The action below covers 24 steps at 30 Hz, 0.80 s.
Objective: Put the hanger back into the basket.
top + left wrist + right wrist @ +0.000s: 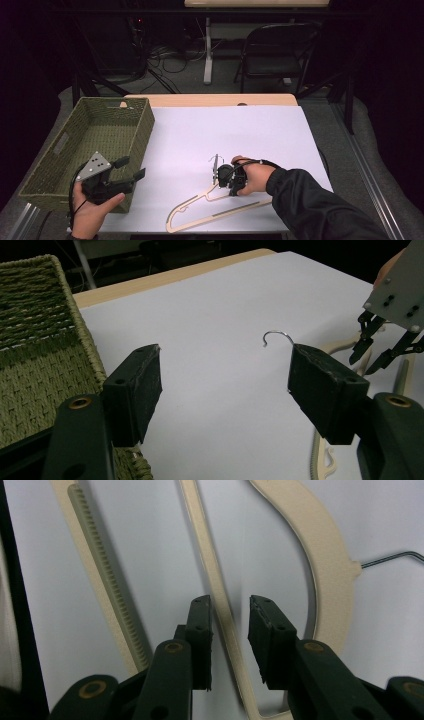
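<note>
Right gripper is down on the pale cream wooden clothes hanger, jaws apart and straddling a thin bar running lengthwise between them. Hanger lies well right of the green woven basket; left gripper, jaws wide apart, hovers by the basket.

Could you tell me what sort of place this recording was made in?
Probably a lab or studio workspace: a white-covered table holding a woven basket and hanger, a folding chair and floor cables behind it.
</note>
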Each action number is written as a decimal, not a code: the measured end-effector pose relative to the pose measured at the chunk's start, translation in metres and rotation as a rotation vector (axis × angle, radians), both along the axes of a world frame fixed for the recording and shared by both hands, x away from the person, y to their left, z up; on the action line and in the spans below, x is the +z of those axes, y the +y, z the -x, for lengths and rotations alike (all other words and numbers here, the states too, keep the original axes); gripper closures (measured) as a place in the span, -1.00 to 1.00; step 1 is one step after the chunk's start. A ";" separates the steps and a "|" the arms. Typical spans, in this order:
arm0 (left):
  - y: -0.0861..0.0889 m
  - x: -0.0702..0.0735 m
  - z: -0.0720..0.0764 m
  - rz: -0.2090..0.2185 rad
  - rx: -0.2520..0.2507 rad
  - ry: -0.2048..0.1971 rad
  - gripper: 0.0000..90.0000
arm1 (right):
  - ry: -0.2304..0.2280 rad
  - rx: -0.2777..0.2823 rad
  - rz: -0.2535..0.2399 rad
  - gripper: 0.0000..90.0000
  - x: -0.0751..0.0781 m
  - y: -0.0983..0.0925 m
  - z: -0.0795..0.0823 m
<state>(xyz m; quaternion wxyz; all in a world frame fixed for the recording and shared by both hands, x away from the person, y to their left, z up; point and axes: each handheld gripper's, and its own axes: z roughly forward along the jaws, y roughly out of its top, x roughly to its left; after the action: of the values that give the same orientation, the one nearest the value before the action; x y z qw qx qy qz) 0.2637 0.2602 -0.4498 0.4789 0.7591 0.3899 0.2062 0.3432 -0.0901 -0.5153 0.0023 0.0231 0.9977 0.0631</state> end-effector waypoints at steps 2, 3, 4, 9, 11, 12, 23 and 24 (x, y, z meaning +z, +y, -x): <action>0.000 0.000 0.000 -0.001 0.000 0.000 -0.34 | -0.001 0.004 0.008 0.58 -0.001 0.000 0.000; 0.000 0.000 0.000 -0.001 0.000 0.000 -0.34 | -0.001 0.005 0.010 0.58 -0.002 0.000 0.000; 0.000 0.000 0.000 0.000 0.000 0.000 -0.34 | -0.001 0.004 0.011 0.58 -0.002 0.000 0.000; 0.000 0.000 0.000 0.001 0.000 -0.001 -0.34 | 0.004 0.007 0.024 0.59 -0.006 0.001 0.001; 0.000 0.000 0.000 0.000 0.000 0.000 -0.34 | 0.005 0.008 0.028 0.61 -0.007 0.001 0.001; 0.000 0.000 0.000 0.000 -0.001 0.000 -0.34 | 0.005 0.009 0.032 0.62 -0.007 0.001 0.001; -0.002 0.000 0.000 -0.002 -0.007 0.000 -0.34 | 0.015 0.025 0.046 0.77 -0.012 0.004 0.000; -0.003 0.000 0.000 -0.001 -0.007 0.001 -0.34 | 0.014 0.027 0.048 0.78 -0.012 0.004 0.000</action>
<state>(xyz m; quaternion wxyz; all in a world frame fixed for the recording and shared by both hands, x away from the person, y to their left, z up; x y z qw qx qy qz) 0.2636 0.2576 -0.4502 0.4790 0.7609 0.3871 0.2045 0.3430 -0.0864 -0.5268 -0.0048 0.0100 0.9992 0.0392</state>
